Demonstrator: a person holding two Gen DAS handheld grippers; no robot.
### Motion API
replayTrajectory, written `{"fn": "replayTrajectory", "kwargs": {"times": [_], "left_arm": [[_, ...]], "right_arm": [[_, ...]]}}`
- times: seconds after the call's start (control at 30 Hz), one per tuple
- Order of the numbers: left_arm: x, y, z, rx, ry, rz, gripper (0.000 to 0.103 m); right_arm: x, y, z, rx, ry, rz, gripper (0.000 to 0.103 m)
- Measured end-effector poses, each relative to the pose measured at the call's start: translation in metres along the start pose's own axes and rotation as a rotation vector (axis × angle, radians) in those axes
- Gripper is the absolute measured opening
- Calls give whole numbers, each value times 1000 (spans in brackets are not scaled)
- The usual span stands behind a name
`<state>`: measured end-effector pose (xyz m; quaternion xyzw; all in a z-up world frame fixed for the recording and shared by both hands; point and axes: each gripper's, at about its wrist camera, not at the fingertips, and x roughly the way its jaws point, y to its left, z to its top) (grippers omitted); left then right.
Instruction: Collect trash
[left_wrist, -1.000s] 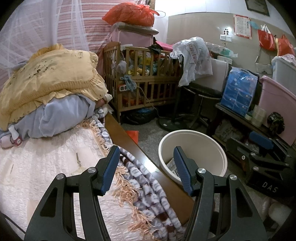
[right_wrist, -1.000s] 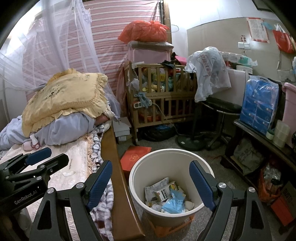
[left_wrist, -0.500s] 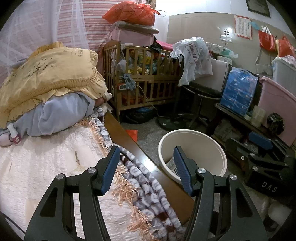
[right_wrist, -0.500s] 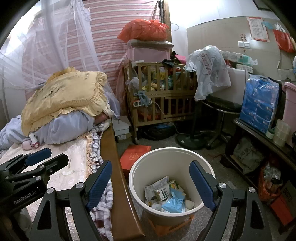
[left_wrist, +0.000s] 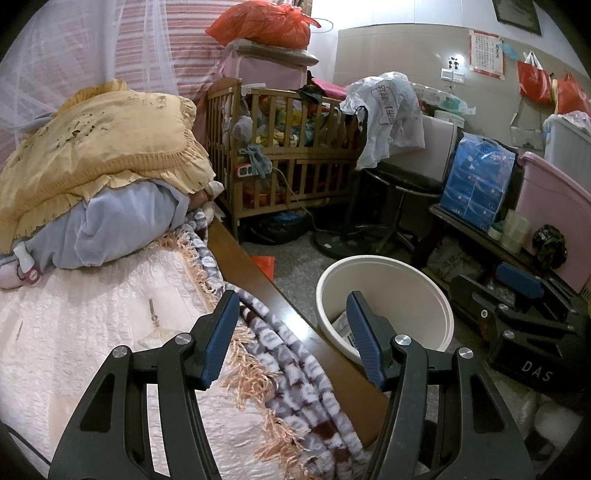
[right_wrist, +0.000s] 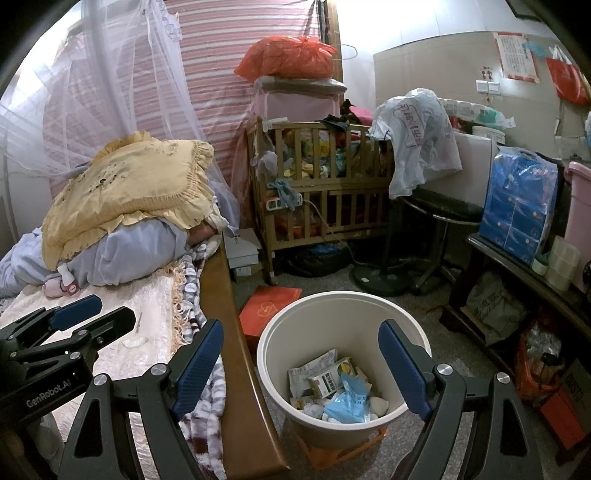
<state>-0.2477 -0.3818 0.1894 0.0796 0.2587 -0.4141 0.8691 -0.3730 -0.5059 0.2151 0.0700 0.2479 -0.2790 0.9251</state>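
Between the spread fingers of the right tongs (right_wrist: 301, 362), which grasp nothing, stands the white bin (right_wrist: 280, 336) with wrappers (right_wrist: 341, 387) inside on the floor; the left tongs (left_wrist: 291, 336), also released, hover over the bed edge (left_wrist: 258, 284).

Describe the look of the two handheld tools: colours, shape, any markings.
Both tools share one build. The left tool and the right tool each have two black, angular, cut-out arms with silver pivot screws, ending in ribbed blue pads. Seen from the other camera, the left tool's body reads "GenRobot.AI" in white, and the right tool's reads "DAS". No hands, sleeves or cables can be made out.
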Motion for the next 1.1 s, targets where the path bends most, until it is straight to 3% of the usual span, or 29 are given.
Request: {"fn": "replayTrajectory", "kwargs": {"times": [1.1], "left_arm": [[0,-4,-6,11,16,-25,59]], "right_arm": [[2,-5,-14,-15,25,14,85]]}}
